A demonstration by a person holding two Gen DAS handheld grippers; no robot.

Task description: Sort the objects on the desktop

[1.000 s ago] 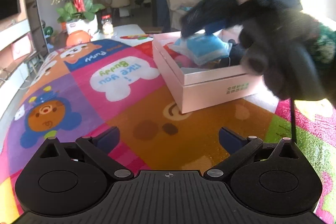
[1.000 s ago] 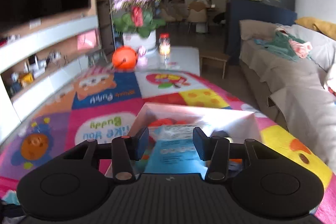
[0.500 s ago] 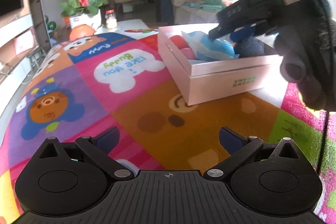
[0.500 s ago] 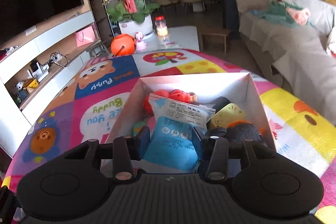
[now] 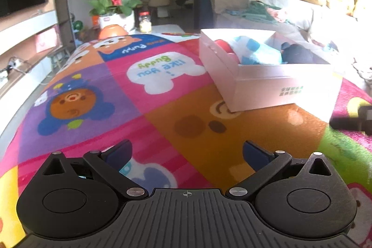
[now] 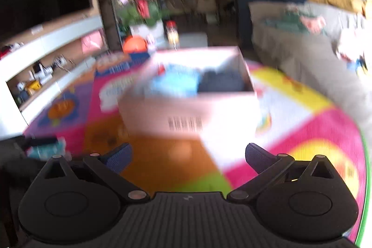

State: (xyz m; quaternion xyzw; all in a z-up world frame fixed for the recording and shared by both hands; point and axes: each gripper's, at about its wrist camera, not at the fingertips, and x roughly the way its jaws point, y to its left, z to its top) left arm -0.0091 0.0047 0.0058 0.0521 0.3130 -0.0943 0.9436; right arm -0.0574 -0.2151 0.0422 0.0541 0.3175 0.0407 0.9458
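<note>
A pale pink box sits on the colourful cartoon mat, right of centre in the left wrist view. Inside it lie a blue and white packet, something red and a dark round thing. My left gripper hovers open over the mat, short of the box, with nothing between its fingers. The right wrist view is blurred: the box with the blue packet lies ahead, and my right gripper is opening, its jaws wide apart and empty.
A flower pot, an orange ball and a jar stand beyond the mat's far edge. A sofa with clothes is at the right, a shelf unit at the left. A dark shape pokes in at the right edge.
The right gripper let go of the blue packet, which now lies in the box, spread its jaws wide and pulled back from over the box. The left gripper stayed put.
</note>
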